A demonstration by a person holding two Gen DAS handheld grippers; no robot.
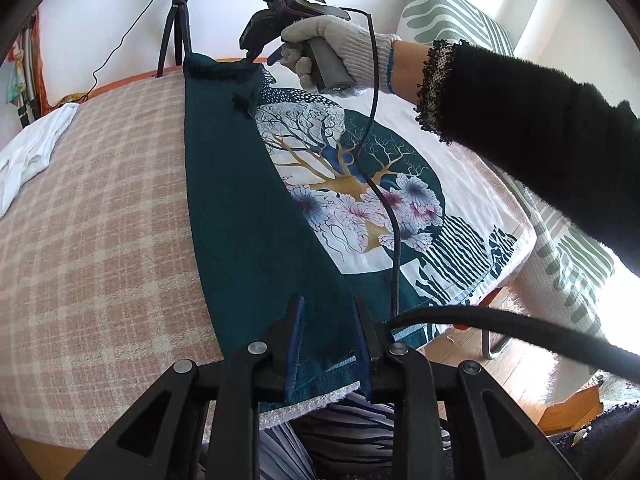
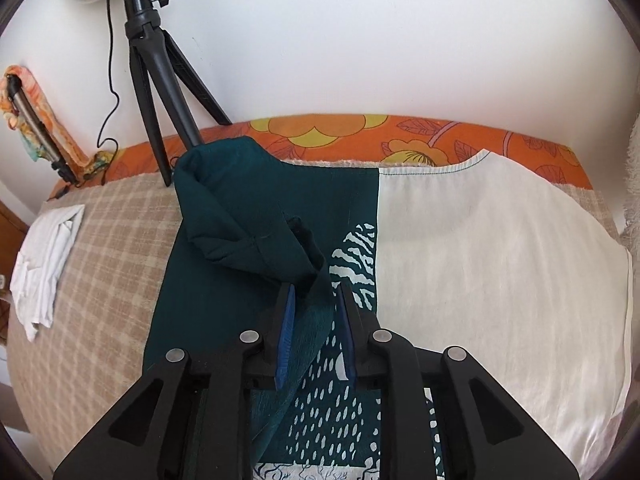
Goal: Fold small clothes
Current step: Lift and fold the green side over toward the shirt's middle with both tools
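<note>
**1st fold laid, jaws letting go**

Shirt lies flat on blanket, centre frame. Teal side panel w/ sleeve is folded over the print: approx 1 of the folds done. Left gripper & right gripper: jaws spread, cloth between but not pinched. Left: other side, then bottom-up fold.

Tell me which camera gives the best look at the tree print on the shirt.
The left wrist view. The tree print lies there almost whole, trunk, branches and blossoms, beside the folded-over teal panel, with only a black cable across it. The right wrist view shows just a sliver of branches at the bottom edge, between the gripper's arms.
</note>
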